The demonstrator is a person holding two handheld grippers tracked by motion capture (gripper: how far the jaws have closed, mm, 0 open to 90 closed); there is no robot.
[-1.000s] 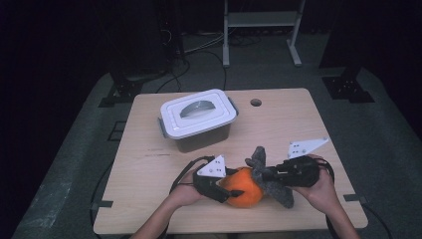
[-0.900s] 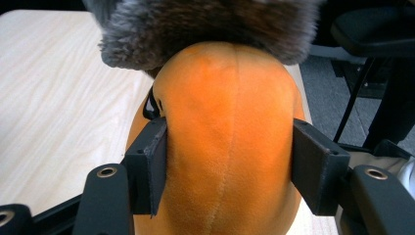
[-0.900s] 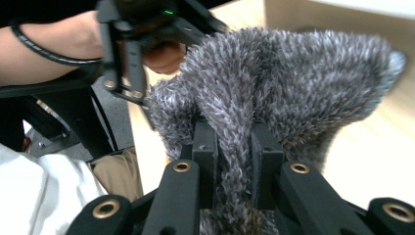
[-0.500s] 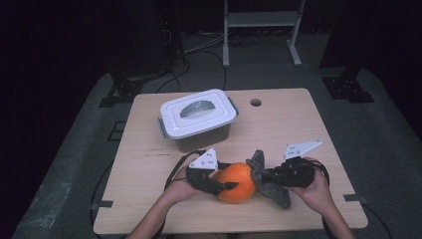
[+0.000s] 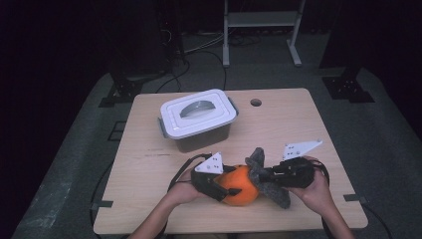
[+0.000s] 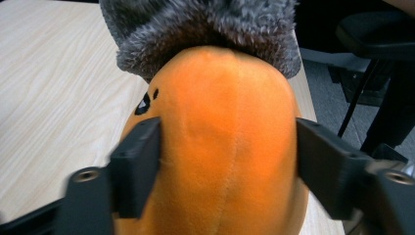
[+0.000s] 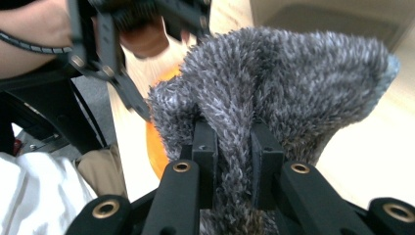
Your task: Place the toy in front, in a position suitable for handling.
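- Since the earlier frames, the left hand-held gripper (image 5: 225,188) has been shifted slightly along the orange plush toy (image 5: 240,184), and its jaws have just been opened a little further; the toy is still kept between them.
- In the left gripper view, the orange plush toy (image 6: 220,147) is seen flanked by both black jaws, with the pads laid against its sides.
- The right hand-held gripper (image 5: 272,175) is clamped tightly on the grey fuzzy cover (image 5: 266,178); in the right gripper view a fold of the grey fuzzy cover (image 7: 274,93) is seen pinched between the jaws.
- The toy is found at about 6 o'clock on the table (image 5: 298,124), near the front edge, with the cover drawn over its 3 o'clock end.
- A lidded plastic container (image 5: 198,118) is set at about 11 o'clock from the toy, well apart.
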